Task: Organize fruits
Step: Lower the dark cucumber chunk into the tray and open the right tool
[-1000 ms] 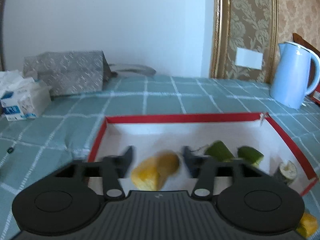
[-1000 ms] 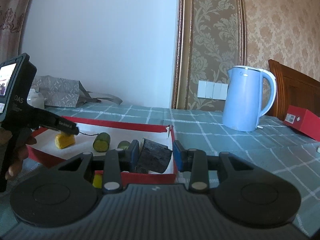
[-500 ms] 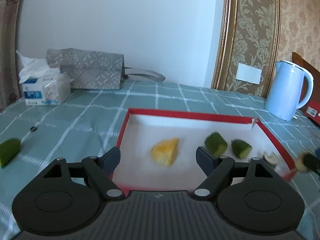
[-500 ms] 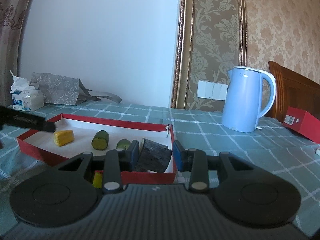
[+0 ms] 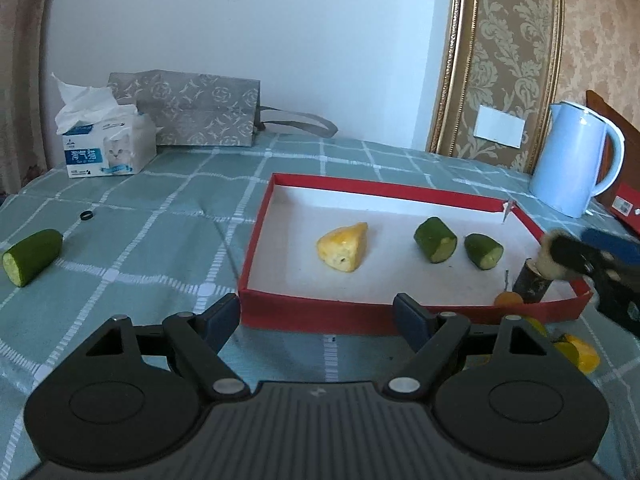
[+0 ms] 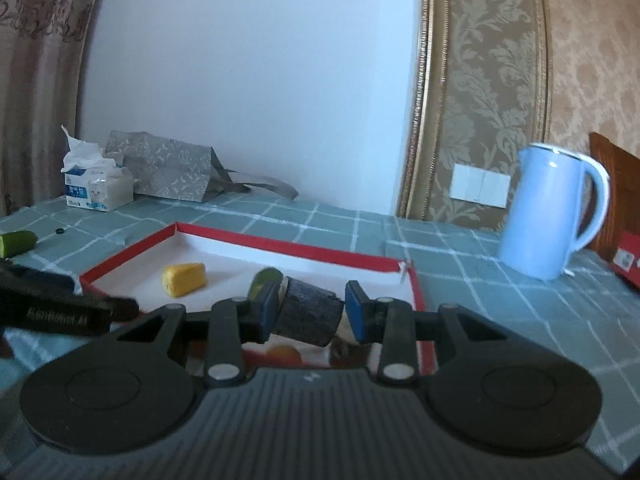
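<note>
A red-rimmed white tray (image 5: 400, 191) holds a yellow fruit piece (image 5: 343, 246) and two green cucumber pieces (image 5: 435, 239) (image 5: 483, 251). My left gripper (image 5: 316, 320) is open and empty in front of the tray's near wall. My right gripper (image 6: 312, 312) is shut on a dark-skinned fruit chunk (image 6: 310, 317), held above the tray's near right corner; it shows blurred in the left wrist view (image 5: 560, 254). Another dark piece (image 5: 530, 283) stands in that corner. A cucumber piece (image 5: 31, 256) lies on the cloth at far left. Yellow pieces (image 5: 576, 350) lie outside the tray.
A blue kettle (image 5: 576, 160) stands at back right, a red box (image 6: 626, 258) beside it. A tissue box (image 5: 106, 148) and a grey patterned bag (image 5: 196, 110) sit at back left. A small black ring (image 5: 86, 215) lies on the checked tablecloth.
My left gripper let go of the yellow piece in the tray, opened and pulled back out of the tray. My right gripper rose slightly with the dark chunk over the tray corner.
</note>
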`<state>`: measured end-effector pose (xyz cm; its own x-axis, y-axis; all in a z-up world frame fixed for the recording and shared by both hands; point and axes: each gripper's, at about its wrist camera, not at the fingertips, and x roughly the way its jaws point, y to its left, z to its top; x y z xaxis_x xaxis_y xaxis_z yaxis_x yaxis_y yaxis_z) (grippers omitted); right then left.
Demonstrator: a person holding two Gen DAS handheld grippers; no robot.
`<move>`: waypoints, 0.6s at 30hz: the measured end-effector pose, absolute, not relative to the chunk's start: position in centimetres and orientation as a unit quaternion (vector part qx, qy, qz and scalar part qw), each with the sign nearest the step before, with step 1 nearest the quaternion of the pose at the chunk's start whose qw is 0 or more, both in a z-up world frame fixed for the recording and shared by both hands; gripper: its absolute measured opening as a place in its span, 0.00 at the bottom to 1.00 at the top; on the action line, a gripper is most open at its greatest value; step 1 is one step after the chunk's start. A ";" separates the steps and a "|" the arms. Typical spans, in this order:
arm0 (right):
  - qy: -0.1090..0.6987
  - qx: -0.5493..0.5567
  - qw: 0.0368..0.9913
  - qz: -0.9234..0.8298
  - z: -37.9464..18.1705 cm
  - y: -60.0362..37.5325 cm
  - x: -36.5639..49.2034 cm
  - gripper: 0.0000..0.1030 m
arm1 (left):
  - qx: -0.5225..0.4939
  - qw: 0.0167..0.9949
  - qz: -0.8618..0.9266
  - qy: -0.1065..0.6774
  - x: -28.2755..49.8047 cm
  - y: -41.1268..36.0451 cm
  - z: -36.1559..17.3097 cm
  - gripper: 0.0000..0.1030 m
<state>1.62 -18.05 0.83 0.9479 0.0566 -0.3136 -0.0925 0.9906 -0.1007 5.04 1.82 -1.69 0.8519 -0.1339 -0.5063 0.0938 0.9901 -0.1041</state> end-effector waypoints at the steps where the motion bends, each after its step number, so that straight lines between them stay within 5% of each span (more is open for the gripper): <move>1: 0.165 -0.058 0.984 0.040 1.0 -17.7 2.3 0.33 | -0.039 0.962 -0.058 0.266 5.0 1.9 -1.7 0.81; 14: 0.270 -0.042 0.962 0.022 -1.1 -15.4 10.1 0.34 | -0.045 0.961 -0.066 0.265 5.1 2.1 -1.5 0.81; 15: 0.268 -0.036 0.963 0.022 -1.1 -15.4 10.2 0.36 | -0.045 0.961 -0.066 0.265 5.1 2.1 -1.5 0.81; 18: 0.256 -0.046 0.965 0.014 -0.9 -15.0 10.0 0.66 | -0.048 0.960 -0.066 0.266 5.2 2.1 -1.5 0.81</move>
